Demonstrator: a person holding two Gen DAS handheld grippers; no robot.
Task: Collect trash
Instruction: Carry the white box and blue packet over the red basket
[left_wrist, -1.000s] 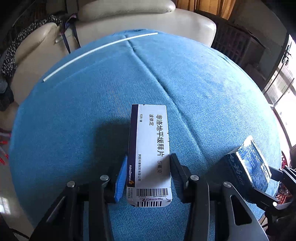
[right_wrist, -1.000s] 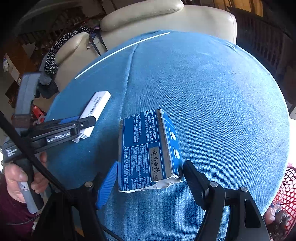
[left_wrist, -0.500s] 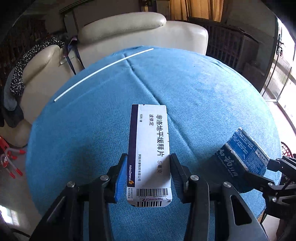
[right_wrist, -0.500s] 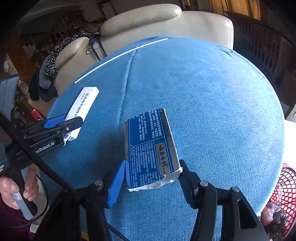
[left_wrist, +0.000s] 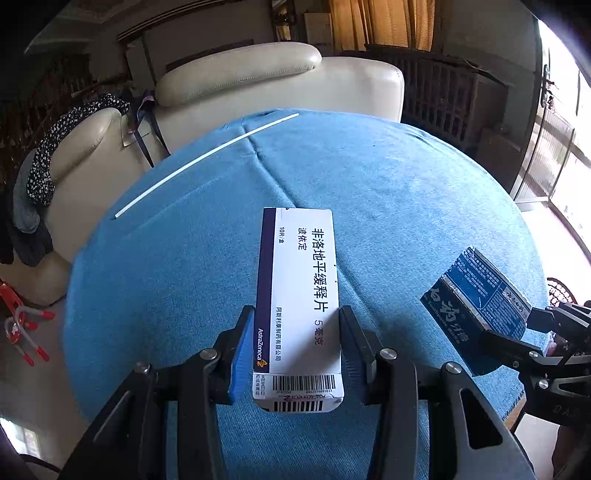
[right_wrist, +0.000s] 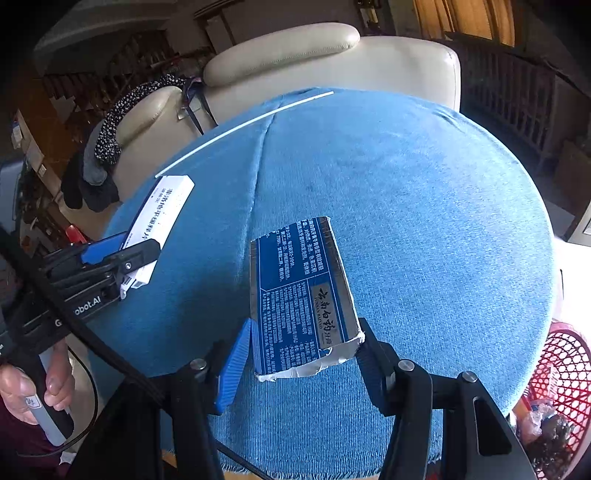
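1. While both claws hang above it, the bench, round in these views and covered in blue cloth, fills most of each view; a crease in the cloth runs from its far edge toward the near side.
2. Behind the bench stands a cream leather armchair, with a dark spotted garment draped over the seat at its left.
3. At the bench's right edge, low down, sits a red mesh basket with some scraps inside.
4. A thin white strip lies on the cloth near the far edge.
5. The left claw is closed on a white medicine box, its two fingers pressed against the box's long sides and holding it clear of the cloth. The box has a purple stripe down one side, large Chinese characters, "AstraZeneca" printed on the stripe, "5" with characters beside it, and a barcode on the near end.
6. The right claw is closed on a blue toothpaste carton, also lifted above the bench. Its near end is torn open, showing white card. The face carries dense white Chinese text and a silver band with brush-style characters; the small Latin letters beneath them are too small to read.
7. Seen from the right wrist camera, the left claw's body bears white lettering ending "obot.AI".
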